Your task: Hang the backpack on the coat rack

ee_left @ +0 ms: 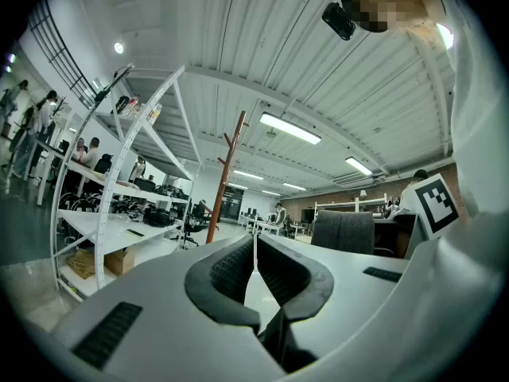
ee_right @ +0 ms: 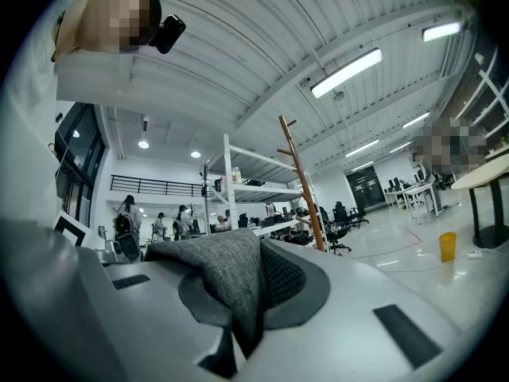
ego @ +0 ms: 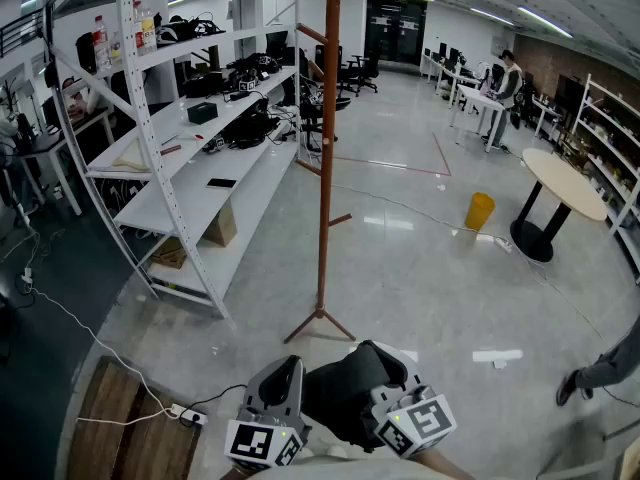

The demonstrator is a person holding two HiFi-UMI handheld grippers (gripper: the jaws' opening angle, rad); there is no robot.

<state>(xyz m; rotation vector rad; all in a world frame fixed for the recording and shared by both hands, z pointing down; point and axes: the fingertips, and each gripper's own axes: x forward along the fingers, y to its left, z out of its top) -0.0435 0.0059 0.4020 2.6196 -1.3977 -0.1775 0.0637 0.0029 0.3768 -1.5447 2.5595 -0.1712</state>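
Grey woven backpack point(ee_right: 221, 275) in right gripper point(ee_right: 251, 265)

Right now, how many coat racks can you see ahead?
1: the brown coat rack stands just ahead, right of the white shelving. Others may be hidden.

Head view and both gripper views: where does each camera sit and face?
Head view: on the person's head, looking forward and down at the coat rack; left gripper, right gripper and backpack at the bottom.
Left gripper view: on the left gripper, tilted up toward the ceiling; closed jaws, white clothing.
Right gripper view: likewise tilted up; jaws clamp the backpack.
Shared: all three show the coat rack.
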